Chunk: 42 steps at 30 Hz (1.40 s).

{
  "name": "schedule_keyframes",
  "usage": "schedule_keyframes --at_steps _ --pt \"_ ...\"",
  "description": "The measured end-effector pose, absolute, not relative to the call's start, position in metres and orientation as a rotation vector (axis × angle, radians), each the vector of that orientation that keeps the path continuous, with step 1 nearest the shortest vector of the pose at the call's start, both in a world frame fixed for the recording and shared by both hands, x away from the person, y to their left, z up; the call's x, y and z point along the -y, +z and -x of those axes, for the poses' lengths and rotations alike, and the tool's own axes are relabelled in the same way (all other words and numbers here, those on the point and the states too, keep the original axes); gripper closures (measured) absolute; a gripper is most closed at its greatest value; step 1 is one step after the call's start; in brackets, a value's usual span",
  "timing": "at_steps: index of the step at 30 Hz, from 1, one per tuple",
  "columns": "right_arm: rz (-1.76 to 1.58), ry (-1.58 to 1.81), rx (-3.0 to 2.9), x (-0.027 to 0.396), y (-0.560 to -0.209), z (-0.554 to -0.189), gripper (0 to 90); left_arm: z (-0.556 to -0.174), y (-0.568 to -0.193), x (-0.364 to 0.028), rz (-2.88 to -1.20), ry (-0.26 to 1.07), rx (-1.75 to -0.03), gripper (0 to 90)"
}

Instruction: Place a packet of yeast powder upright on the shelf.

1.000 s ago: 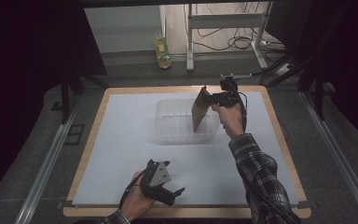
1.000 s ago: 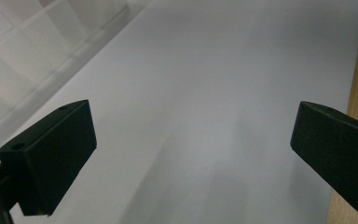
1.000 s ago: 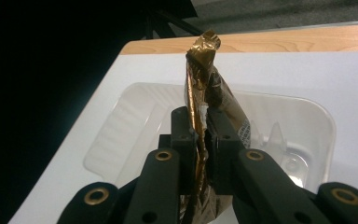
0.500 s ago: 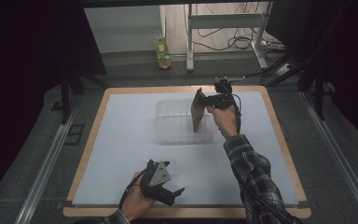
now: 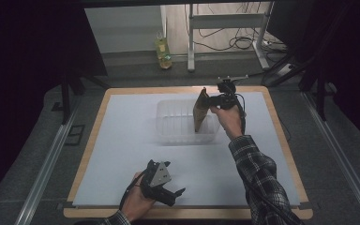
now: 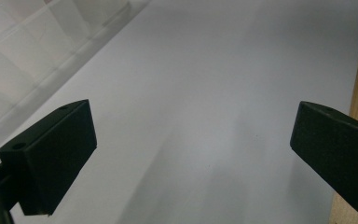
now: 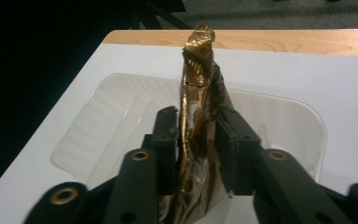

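Gold packet held over the clear tray
Right tool point(image 7: 195, 135) pinches the packet point(image 5: 199, 110) above the tray point(image 5: 168, 133); a thin grip could slip. Left tool point(image 5: 161, 183) rests spread.

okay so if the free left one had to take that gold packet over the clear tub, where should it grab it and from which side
Probably the crimped top end of the gold packet, approached from the table's left side. The right hand-held gripper pinches the packet's flat faces near the middle, holding it on edge above the clear tub, so the crimped end sticks out free beyond its jaws. The left hand-held gripper is open near the front edge.
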State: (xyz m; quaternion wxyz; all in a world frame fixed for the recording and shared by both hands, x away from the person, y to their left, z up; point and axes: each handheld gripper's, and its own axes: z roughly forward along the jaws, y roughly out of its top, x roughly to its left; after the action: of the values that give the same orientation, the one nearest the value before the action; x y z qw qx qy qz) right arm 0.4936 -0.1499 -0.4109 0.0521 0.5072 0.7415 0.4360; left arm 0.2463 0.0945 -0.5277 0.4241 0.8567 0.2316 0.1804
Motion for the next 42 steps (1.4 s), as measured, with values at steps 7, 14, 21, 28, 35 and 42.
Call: schedule_keyframes --at_steps 7,14,21,28,35,42 --pt "-1.525 1.319 -2.262 0.152 -0.409 -0.491 55.9 -0.246 -0.528 -0.094 -2.147 0.455 -0.575 0.3" --pt "-1.466 1.290 -2.275 0.154 -0.404 -0.486 47.2 -0.246 -0.528 -0.094 -2.150 0.456 -0.569 0.3" --pt "-1.382 1.241 -2.332 0.151 -0.403 -0.480 37.8 -0.246 -0.529 -0.094 -2.150 0.452 -0.570 0.3" --pt "-1.273 1.205 -2.342 0.147 -0.399 -0.473 31.0 -0.246 -0.529 -0.094 -2.150 0.453 -0.567 0.3" --pt "-1.183 1.168 -2.341 0.147 -0.396 -0.465 27.7 -0.246 -0.528 -0.094 -2.152 0.458 -0.566 0.3" --pt "-1.097 1.128 -2.337 0.146 -0.396 -0.455 22.7 -0.248 -0.527 -0.098 -2.138 0.467 -0.583 0.3"
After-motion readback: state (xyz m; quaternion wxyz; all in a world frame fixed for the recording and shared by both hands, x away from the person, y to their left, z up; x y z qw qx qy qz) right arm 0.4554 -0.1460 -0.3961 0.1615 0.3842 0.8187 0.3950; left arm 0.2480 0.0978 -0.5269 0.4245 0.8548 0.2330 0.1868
